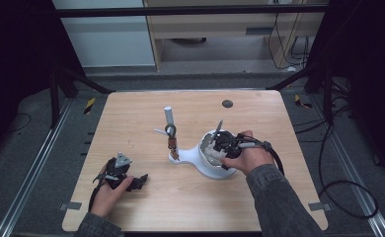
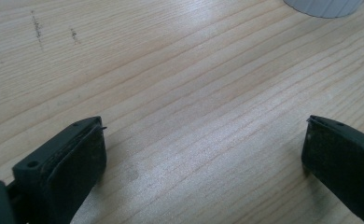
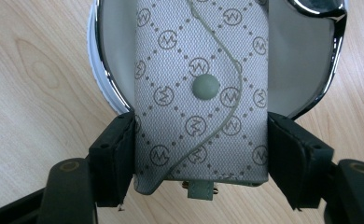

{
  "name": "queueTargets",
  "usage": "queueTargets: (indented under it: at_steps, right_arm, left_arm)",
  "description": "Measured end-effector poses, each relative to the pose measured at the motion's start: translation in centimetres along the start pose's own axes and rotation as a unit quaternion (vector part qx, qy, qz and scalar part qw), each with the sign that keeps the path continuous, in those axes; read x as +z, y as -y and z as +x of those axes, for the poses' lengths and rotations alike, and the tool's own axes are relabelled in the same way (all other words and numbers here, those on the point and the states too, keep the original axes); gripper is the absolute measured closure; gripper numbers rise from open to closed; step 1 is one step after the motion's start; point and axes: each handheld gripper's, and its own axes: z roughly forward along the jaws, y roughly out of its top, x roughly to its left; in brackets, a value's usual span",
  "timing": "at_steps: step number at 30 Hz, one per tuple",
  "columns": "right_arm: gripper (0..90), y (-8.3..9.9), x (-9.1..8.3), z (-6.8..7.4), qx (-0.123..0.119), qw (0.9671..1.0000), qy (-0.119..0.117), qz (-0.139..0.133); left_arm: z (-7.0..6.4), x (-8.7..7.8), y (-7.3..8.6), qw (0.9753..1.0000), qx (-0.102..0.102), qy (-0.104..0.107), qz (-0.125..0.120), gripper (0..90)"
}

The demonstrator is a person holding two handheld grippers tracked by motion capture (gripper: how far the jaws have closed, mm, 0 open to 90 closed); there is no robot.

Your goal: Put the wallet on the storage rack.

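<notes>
A grey monogram-patterned pouch (image 3: 201,93) with a round snap button lies lengthwise over a white dish (image 3: 103,70) with a chrome rim. My right gripper (image 3: 201,140) is shut on the pouch, one black jaw pressed to each long side. In the high view the right gripper (image 1: 220,145) hovers over that dish (image 1: 205,168), which belongs to a white stand. My left gripper (image 1: 138,181) rests on the wood at the lower left. Its jaws are wide open around bare table (image 2: 203,140).
The stand carries an upright white post (image 1: 169,116) with a ring and a small brown item (image 1: 172,144) hanging on it. A dark round spot (image 1: 227,103) marks the far table. A white ridged edge (image 2: 325,5) shows beyond the left jaws. Cables lie on the floor at right.
</notes>
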Motion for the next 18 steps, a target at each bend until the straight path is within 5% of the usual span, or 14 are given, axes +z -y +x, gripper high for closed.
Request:
queueTargets:
  at_steps: [11,18]
  right_arm:
    - [29.9,-0.31,0.45,0.12,0.002,1.0,-0.004,-0.001]
    - [20.1,-0.34,0.34,0.2,0.021,0.9995,-0.009,-0.02]
  left_arm:
    - [-0.02,0.01,-0.01,1.0,0.0,0.0,0.0,0.0]
    - [-0.03,0.01,-0.01,1.0,0.001,0.0,0.0,0.0]
